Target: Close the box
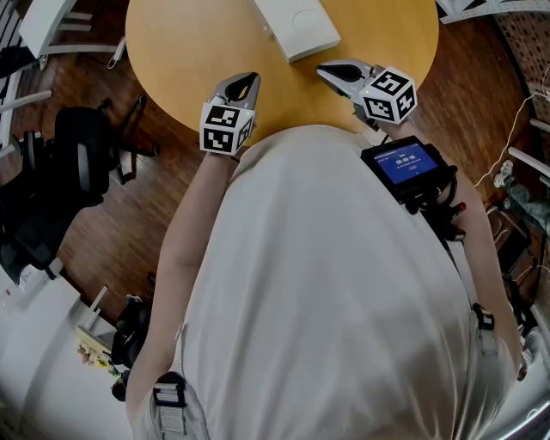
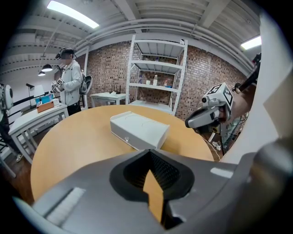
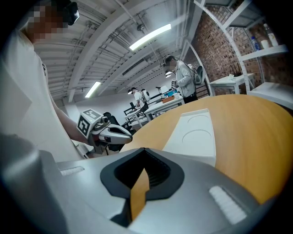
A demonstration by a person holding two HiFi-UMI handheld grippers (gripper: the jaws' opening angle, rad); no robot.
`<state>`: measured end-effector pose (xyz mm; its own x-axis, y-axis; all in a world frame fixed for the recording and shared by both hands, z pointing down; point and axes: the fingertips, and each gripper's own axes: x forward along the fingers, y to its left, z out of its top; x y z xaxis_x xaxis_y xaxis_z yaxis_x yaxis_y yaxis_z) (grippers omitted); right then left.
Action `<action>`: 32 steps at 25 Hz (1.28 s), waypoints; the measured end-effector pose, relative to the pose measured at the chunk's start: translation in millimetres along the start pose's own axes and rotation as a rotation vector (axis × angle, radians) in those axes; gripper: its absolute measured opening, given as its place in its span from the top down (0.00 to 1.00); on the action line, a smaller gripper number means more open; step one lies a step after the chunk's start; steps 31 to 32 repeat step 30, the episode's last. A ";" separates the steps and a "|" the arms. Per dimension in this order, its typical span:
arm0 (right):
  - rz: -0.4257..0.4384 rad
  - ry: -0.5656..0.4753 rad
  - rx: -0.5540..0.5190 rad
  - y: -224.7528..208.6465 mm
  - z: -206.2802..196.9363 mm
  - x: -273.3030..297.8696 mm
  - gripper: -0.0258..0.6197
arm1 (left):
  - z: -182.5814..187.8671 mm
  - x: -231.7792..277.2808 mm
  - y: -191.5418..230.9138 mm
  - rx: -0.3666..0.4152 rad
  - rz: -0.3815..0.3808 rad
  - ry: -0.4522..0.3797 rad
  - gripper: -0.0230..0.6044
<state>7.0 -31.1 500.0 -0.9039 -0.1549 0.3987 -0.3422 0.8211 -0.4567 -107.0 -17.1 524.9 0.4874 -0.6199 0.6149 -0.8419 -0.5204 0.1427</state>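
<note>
Box (image 1: 296, 26) (image 2: 139, 130) (image 3: 197, 132): lies on the round wooden table (image 1: 189, 51) (image 2: 73, 141) (image 3: 256, 132), towards its middle, beyond both grippers and touched by neither.
- Look: white, flat, rectangular. The lid lies down on the body. Circular outlines are pressed into the lid, as seen in the right gripper view. A small latch (image 2: 124, 136) is seen on the side wall facing the left gripper.
- Only bare tabletop is seen between the box and each gripper.

Left gripper (image 1: 247, 82) (image 2: 150, 151) (image 3: 129, 134): held over the near edge of the table, pointed towards the box. The jaws are brought together and nothing is held.

Right gripper (image 1: 323, 71) (image 2: 188, 123) (image 3: 144, 151): held over the near table edge, just beside the box's near corner in the head view. The jaws are likewise together and nothing is held. The two grippers are apart, one on each side of the person's body.

Surroundings:
- A device with a blue screen (image 1: 404, 163) is worn at the person's right side.
- A black office chair (image 1: 82, 155) stands on the wooden floor (image 1: 103, 249), left of the table.
- White shelving (image 2: 158, 73) stands behind the table against a brick wall (image 2: 110, 68).
- Another person (image 2: 71, 82) (image 3: 181, 77) is seen standing at a bench in the background, well apart from the table.
</note>
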 end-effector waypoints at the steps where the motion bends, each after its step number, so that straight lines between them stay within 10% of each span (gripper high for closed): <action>1: 0.000 0.000 -0.001 -0.1 0.1 -0.5 0.96 | 0.1 0.0 -0.2 -0.001 0.001 -0.001 0.96; 32: -0.011 0.011 -0.028 12.6 -7.0 -3.6 0.96 | -1.8 1.2 -10.2 -0.007 -0.015 -0.019 0.96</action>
